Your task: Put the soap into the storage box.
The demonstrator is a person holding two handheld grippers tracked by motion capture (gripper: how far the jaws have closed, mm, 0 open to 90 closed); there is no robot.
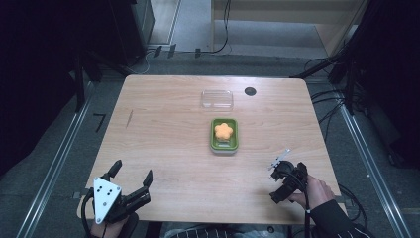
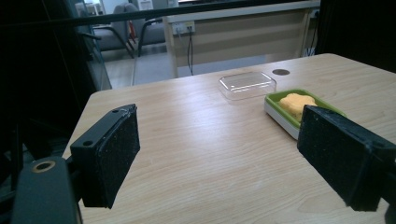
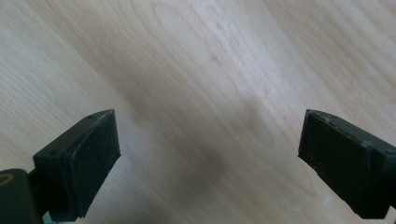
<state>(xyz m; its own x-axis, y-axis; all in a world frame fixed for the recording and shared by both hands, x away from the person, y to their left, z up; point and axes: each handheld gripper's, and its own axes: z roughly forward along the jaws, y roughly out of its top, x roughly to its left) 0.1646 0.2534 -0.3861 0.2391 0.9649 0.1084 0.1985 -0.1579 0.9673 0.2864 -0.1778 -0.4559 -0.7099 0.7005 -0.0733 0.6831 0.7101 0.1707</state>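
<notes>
Sitting near the middle of the worktop (image 1: 163,148), a green container (image 1: 224,135) holds an orange flower-shaped piece (image 1: 223,131), and its clear lid (image 1: 217,98) lies apart from it, just beyond on the far side, next to a dark round grommet (image 1: 250,91). The left tongs (image 1: 132,173) rest at the near left corner with jaws spread wide and nothing between them; in the left gripper view the container (image 2: 280,112) and the lid (image 2: 247,85) sit ahead and to the right. The right tongs (image 1: 280,163) hover over the near right part of the worktop, also spread wide and empty, and the right gripper view looks down on bare wood (image 3: 210,93) between the two black jaws.

The work in hand looks like closing the container. The lid appears to be thin, clear plastic: light, somewhat flexible, smooth and likely to slip under hard pads. A grip across its short width, on the two long rims, should hold it best; squeezing the flat top would likely bow it. The container itself looks light enough to skid when the lid is pressed on, so steadying its side wall with the other tongs seems wise. The orange piece looks soft and should not be pressed.
</notes>
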